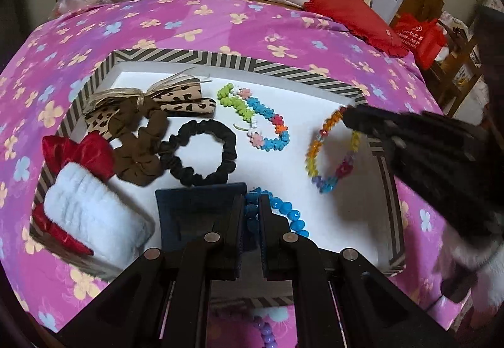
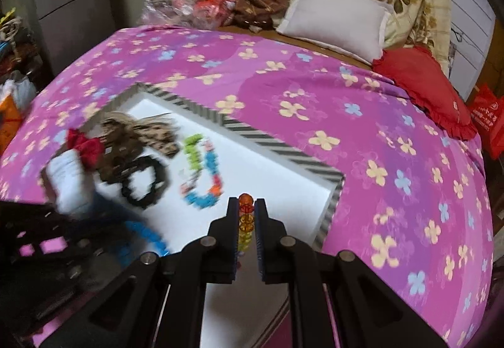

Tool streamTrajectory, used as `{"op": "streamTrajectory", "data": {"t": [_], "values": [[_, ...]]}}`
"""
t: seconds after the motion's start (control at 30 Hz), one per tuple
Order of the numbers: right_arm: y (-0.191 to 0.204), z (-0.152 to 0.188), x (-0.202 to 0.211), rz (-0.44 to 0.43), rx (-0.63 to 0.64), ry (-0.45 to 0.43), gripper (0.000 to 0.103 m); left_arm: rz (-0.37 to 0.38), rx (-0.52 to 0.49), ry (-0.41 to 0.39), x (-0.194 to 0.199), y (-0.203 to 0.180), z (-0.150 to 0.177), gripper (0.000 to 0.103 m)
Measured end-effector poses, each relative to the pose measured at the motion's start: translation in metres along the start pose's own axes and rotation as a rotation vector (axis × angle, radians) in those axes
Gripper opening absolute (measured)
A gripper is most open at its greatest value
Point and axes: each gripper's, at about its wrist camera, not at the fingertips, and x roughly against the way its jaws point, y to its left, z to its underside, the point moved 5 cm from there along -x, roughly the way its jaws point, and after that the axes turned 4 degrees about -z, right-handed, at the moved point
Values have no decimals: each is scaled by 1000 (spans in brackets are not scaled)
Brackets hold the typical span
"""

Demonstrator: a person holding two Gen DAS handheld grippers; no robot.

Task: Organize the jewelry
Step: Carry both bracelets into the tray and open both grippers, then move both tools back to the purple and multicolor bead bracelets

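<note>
Blue bead string (image 1: 285, 211) is pinched in your left claw (image 1: 251, 206), low over the white floor of the striped tray (image 1: 318, 72) on the bed; left view also shows your right claw (image 1: 348, 115) gripping the rainbow bracelet (image 1: 327, 152), which hangs over the tray's right side. Right view: right claw (image 2: 246, 206) is clamped on rainbow beads above the tray's near corner.

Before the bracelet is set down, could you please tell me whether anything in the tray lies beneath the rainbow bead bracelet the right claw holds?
Nothing visible: only bare white tray floor shows beneath the rainbow bead bracelet held by the right claw.
</note>
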Motion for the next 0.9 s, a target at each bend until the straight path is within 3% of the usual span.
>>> {"op": "streamTrajectory", "data": {"t": [0.43, 0.5, 0.57, 0.67, 0.8, 0.9], "values": [[-26, -24, -57, 16, -64, 25, 10, -10, -25, -19, -8, -11, -10, 6], [-30, -20, -50, 8, -88, 17, 25, 7, -11, -14, -7, -8, -10, 6], [-34, -15, -43, 15, -98, 13, 31, 27, 1, -9, -7, -7, -10, 9], [-35, -6, -27, 8, -100, 2, 31, 22, 6, -11, -3, -6, -9, 25], [-30, 10, 2, -16, -110, -35, 33, 0, -4, -27, 7, -5, -3, 27], [-21, 22, 18, -39, -121, -50, 41, -23, -5, -40, 17, -1, 5, 27]]}}
